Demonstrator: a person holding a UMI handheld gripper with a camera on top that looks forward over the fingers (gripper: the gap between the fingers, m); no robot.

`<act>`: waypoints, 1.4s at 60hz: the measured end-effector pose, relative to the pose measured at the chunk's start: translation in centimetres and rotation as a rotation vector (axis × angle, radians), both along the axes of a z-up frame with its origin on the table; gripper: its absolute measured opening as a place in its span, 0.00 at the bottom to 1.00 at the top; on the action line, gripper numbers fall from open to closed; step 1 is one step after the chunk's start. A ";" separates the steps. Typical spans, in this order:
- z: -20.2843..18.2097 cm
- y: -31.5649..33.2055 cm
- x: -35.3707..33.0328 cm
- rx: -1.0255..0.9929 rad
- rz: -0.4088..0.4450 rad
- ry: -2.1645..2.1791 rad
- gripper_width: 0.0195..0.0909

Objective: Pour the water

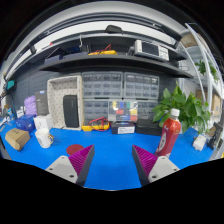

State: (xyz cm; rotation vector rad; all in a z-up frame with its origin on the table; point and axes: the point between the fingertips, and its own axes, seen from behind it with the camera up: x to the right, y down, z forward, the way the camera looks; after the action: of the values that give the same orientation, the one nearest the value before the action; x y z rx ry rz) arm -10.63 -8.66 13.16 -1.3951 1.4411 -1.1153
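A red bottle (170, 133) with a white cap and label stands upright on the blue table (112, 150), ahead and to the right of my fingers. A small red cup or bowl (75, 150) sits just behind my left finger, partly hidden by it. My gripper (112, 162) is open, its two magenta pads (84, 159) spread wide with only bare blue table between them. It holds nothing.
A white jug (43, 133) and a blue box (22, 124) stand at the left, with a brown block (17, 139) near them. A green plant (183, 106) is behind the bottle. Small toys (96, 125) and a card (125, 127) lie at the table's back, under shelves.
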 end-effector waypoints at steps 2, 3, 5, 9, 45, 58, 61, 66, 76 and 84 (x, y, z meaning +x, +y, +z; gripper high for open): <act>0.2 -0.2 0.0 0.007 -0.004 -0.017 0.80; 0.3 -0.3 -0.1 0.014 -0.003 -0.029 0.81; 0.4 -0.7 -0.3 0.028 0.001 -0.053 0.80; 0.1 -1.7 -0.9 0.029 0.006 -0.083 0.80; -3.0 -20.3 4.4 -0.068 -0.146 -0.175 0.80; -2.0 -22.1 8.3 -0.048 -0.138 -0.204 0.74; -2.4 -22.0 8.8 -0.020 -0.126 -0.192 0.59; -2.4 -21.5 9.2 0.015 -0.112 -0.202 0.37; -2.5 -21.7 9.2 -0.018 -0.131 -0.200 0.08; -2.5 -21.4 9.4 -0.042 -0.126 -0.185 0.08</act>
State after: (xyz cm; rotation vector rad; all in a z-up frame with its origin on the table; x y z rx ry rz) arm -1.24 -30.04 10.66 -1.2082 1.3933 -1.3259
